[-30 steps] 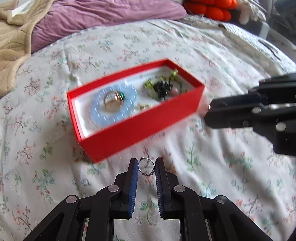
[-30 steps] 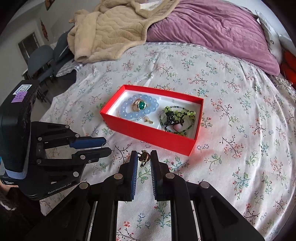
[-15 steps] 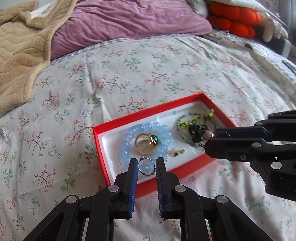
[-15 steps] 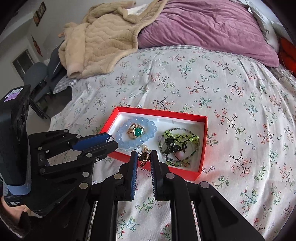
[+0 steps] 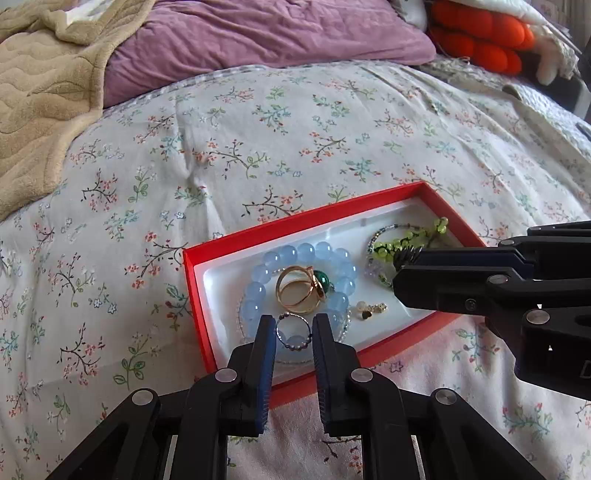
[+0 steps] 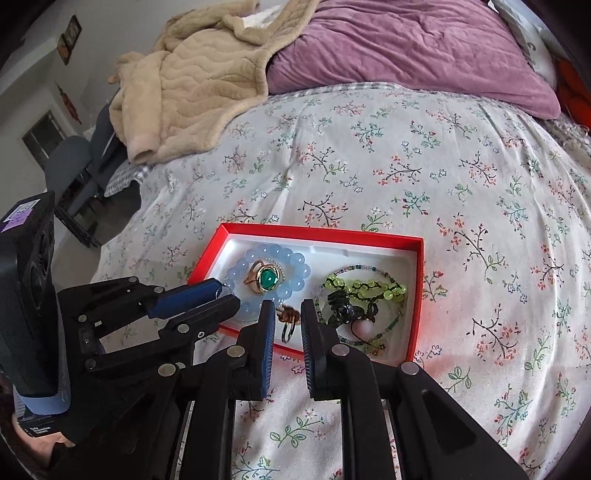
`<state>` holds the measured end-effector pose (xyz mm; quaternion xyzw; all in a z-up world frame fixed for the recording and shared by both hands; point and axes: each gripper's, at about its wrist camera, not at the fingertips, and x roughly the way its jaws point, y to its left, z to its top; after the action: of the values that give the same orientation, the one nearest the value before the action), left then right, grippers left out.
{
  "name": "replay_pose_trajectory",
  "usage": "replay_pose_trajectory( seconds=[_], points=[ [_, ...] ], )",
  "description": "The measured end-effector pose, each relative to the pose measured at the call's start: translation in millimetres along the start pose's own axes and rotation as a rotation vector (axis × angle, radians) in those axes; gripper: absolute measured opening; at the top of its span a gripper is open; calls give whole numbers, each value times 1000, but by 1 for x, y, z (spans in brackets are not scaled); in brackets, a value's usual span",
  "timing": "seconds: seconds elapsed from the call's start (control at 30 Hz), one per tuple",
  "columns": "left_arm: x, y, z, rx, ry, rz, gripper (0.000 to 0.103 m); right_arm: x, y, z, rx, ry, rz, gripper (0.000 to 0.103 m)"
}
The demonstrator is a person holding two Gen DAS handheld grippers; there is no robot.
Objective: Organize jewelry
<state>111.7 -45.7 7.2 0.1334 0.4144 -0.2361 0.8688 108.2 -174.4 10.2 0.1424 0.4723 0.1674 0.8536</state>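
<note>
A red box (image 5: 258,230) (image 6: 419,288) with a white lining lies on the floral bedspread. It holds a blue bead bracelet (image 5: 258,291) (image 6: 291,284), a gold ring with a green stone (image 5: 299,290) (image 6: 264,278), a green bead bracelet (image 5: 402,240) (image 6: 369,288) and a small earring (image 5: 371,309). My left gripper (image 5: 294,323) is shut on a thin silver beaded ring (image 5: 293,334) above the box's near left end. My right gripper (image 6: 288,310) is shut on a small brown and gold earring (image 6: 288,317) over the box's near edge.
A beige blanket (image 6: 192,81) and a purple duvet (image 6: 406,48) lie at the far side of the bed. An orange plush (image 5: 480,33) sits at the far right. A chair (image 6: 74,158) stands beyond the bed's left edge.
Both grippers have moved forward with their pieces, from in front of the box to above its near edge. Both stayed shut.
</note>
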Motion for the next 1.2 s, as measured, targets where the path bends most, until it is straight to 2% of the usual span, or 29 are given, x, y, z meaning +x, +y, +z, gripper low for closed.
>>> replay_pose_trajectory(
  seconds=[0.07,0.17,0.23,0.3,0.53,0.63,0.73,0.8,0.87,1.0,1.2],
  points=[
    [-1,0,0,2,0,8,20,-1,-1,0,3,2,-2,16],
    [-5,0,-1,2,-9,17,38,-4,-2,0,2,4,-1,20],
    [-8,0,-1,1,-13,23,48,-8,-3,0,4,-2,-1,31],
    [-11,-1,-2,1,-14,34,54,-13,-4,-1,9,-14,0,49],
    [-28,-7,-8,-19,-23,84,84,-40,-9,-10,25,-25,-27,56],
    [-37,-8,-12,-49,-17,125,93,-50,-10,-17,19,-15,-89,66],
    [-39,-5,-19,-116,33,171,101,-58,-12,-27,33,21,-147,79],
    [-40,-2,-27,-161,71,176,102,-63,-14,-33,47,40,-177,92],
    [-41,0,-34,-196,100,189,102,-67,-14,-42,47,49,-215,98],
    [-46,-2,-48,-244,146,228,102,-67,-12,-58,24,74,-273,103],
    [-57,-9,-60,-294,148,211,102,-65,-5,-73,1,102,-322,103]
  ],
)
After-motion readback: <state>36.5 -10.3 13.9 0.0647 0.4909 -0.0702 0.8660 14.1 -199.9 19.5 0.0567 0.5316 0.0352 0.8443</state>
